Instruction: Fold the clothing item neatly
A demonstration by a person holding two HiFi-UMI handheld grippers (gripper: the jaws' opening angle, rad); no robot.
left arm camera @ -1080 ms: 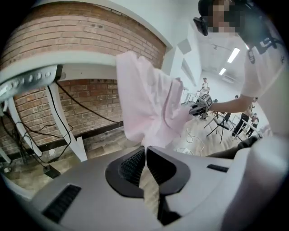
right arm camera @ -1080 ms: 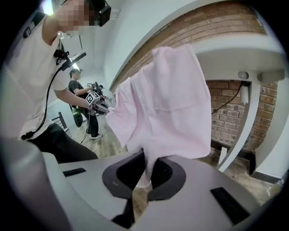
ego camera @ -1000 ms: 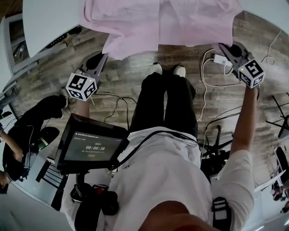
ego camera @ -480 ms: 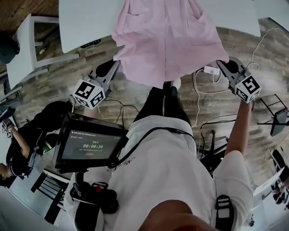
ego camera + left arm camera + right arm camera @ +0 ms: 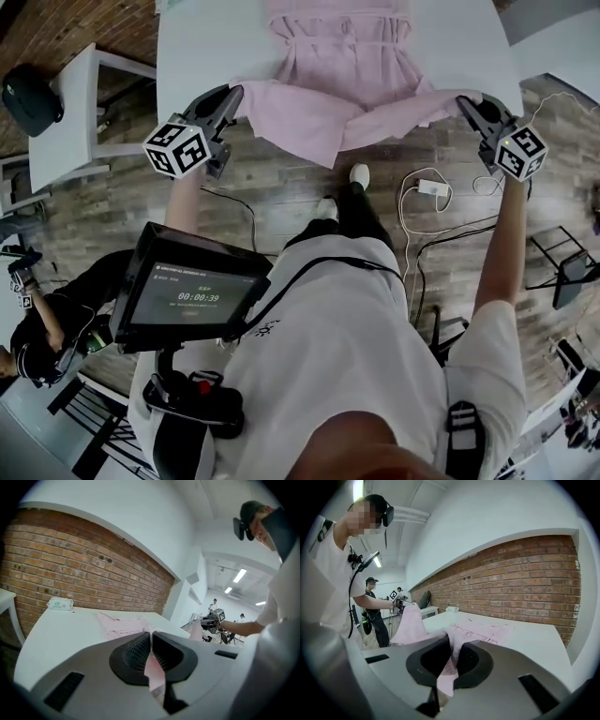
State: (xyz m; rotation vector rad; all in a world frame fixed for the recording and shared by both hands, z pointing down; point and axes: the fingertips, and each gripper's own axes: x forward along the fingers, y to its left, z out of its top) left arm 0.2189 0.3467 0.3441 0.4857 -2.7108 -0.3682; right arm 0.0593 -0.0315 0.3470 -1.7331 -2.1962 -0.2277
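Note:
A pale pink garment lies partly on the white table, its near end lifted off the table edge and sagging in the middle. My left gripper is shut on the garment's left corner; pink cloth shows pinched between its jaws. My right gripper is shut on the right corner, with pink fabric between its pads. Both grippers are held at about table height, one at each side of the cloth. The far part of the garment lies flat on the tabletop.
A small white side table with a dark bag stands to the left. Cables and a white adapter lie on the wood floor. A tissue pack sits at the table's far end by the brick wall. Other people stand in the background.
Both grippers have risen from near floor level to table height, bringing the hanging end of the pink garment up with them. More of the tabletop and garment is in view now.

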